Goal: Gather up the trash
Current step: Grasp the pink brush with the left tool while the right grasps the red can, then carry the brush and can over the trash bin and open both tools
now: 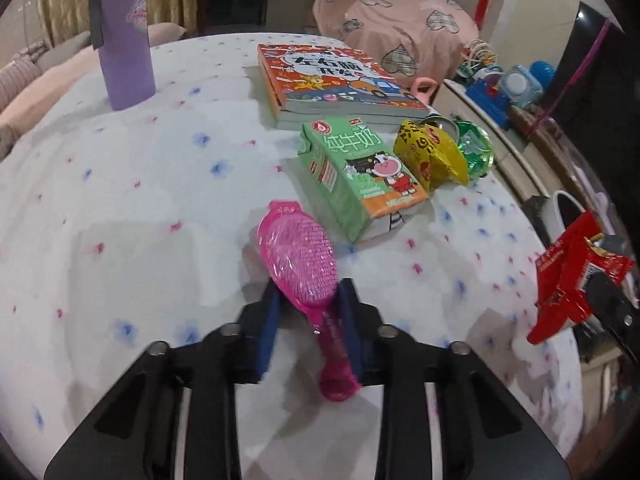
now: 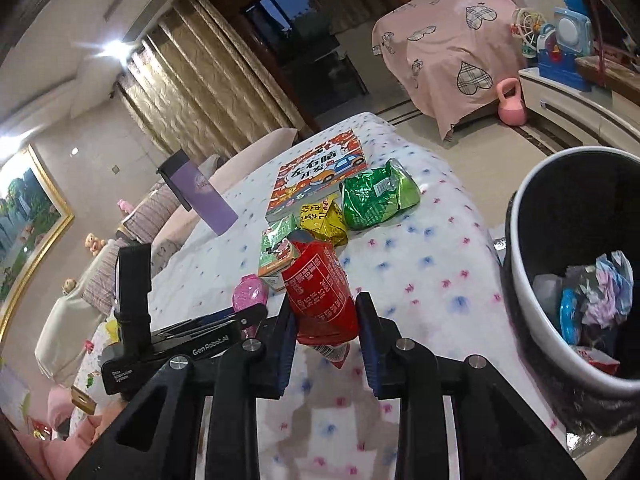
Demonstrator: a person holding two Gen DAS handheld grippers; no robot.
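Note:
My right gripper (image 2: 325, 312) is shut on a red snack wrapper (image 2: 320, 296) and holds it above the table's right side; the wrapper also shows in the left wrist view (image 1: 572, 280). My left gripper (image 1: 310, 296) is open around a pink hairbrush (image 1: 304, 276) that lies on the table. A green milk carton (image 1: 360, 176), a yellow wrapper (image 1: 432, 152) and a green wrapper (image 1: 476, 148) lie beyond the brush. A black bin (image 2: 532, 280) holding trash stands to the right of the table.
A purple bottle (image 1: 124, 40) stands at the table's far left. A stack of books (image 1: 332, 80) lies at the back. The table wears a white flowered cloth (image 1: 140, 200). A cabinet with toys (image 1: 504, 92) stands on the right.

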